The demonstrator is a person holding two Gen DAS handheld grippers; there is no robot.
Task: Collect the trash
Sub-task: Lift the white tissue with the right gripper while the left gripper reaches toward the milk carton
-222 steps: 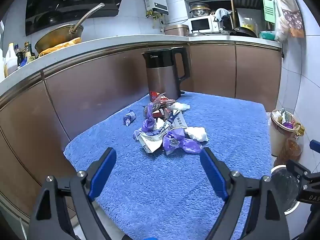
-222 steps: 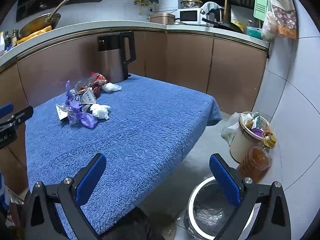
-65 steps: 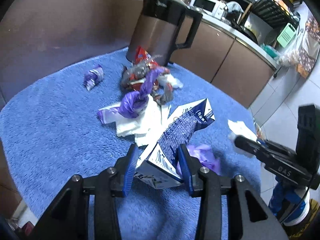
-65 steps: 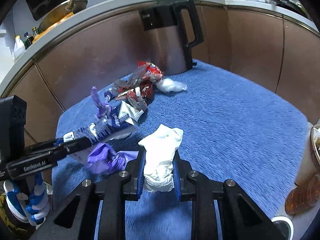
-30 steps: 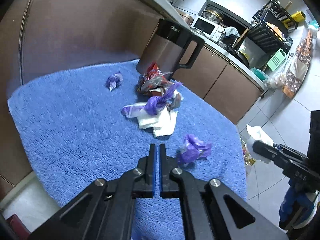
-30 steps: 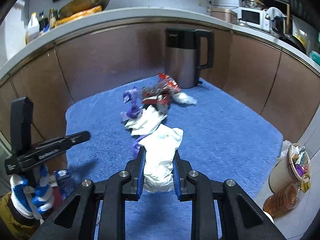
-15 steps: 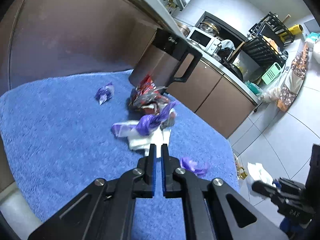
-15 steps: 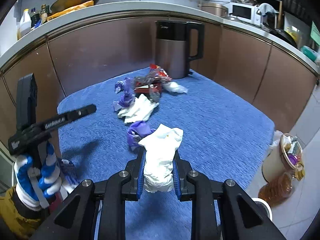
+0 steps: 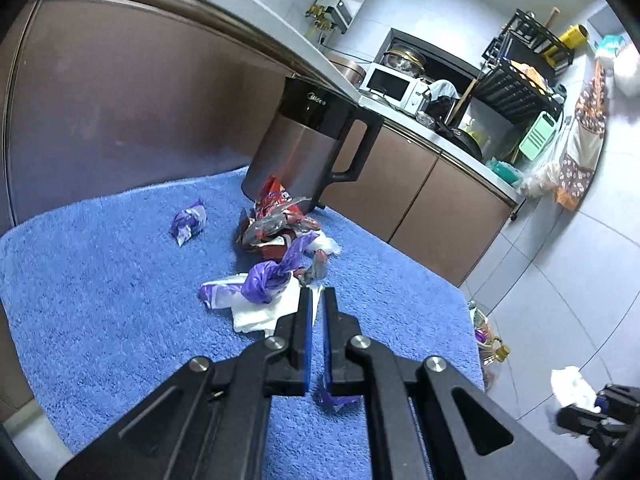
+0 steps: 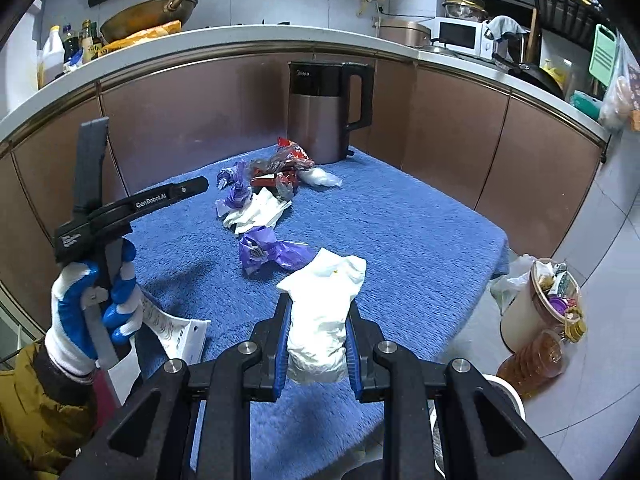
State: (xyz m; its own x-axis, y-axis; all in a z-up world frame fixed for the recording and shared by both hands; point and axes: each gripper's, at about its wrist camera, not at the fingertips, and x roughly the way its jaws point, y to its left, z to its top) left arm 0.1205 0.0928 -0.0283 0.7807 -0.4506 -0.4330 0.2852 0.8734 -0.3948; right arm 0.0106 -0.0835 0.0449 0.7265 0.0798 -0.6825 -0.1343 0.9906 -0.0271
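A crumpled white tissue (image 10: 320, 316) is clamped between the jaws of the right gripper (image 10: 318, 350), held above the near edge of the blue towel-covered table (image 10: 420, 232). The carry step is judged to be in hand: one piece is picked and not yet binned. The left gripper (image 9: 314, 344) is seen clenched on nothing, its jaws pressed together over the near part of the table, gripped by a gloved hand (image 10: 94, 308) at the left of the right wrist view. The rest of the trash is left on the towel: a purple wrapper (image 10: 272, 252) just beyond the tissue, white paper with a purple bag (image 9: 264, 284) in the middle, red wrappers (image 9: 280, 216) at the foot of the kettle (image 9: 316, 144), and a small purple piece (image 9: 188, 222) far left. A white bin rim (image 10: 506, 392) is glimpsed on the floor at near right, beside a full tub (image 10: 536, 304). Next, the tissue would likely be swung right over that bin and released, while the left jaws would have to be opened for another piece.
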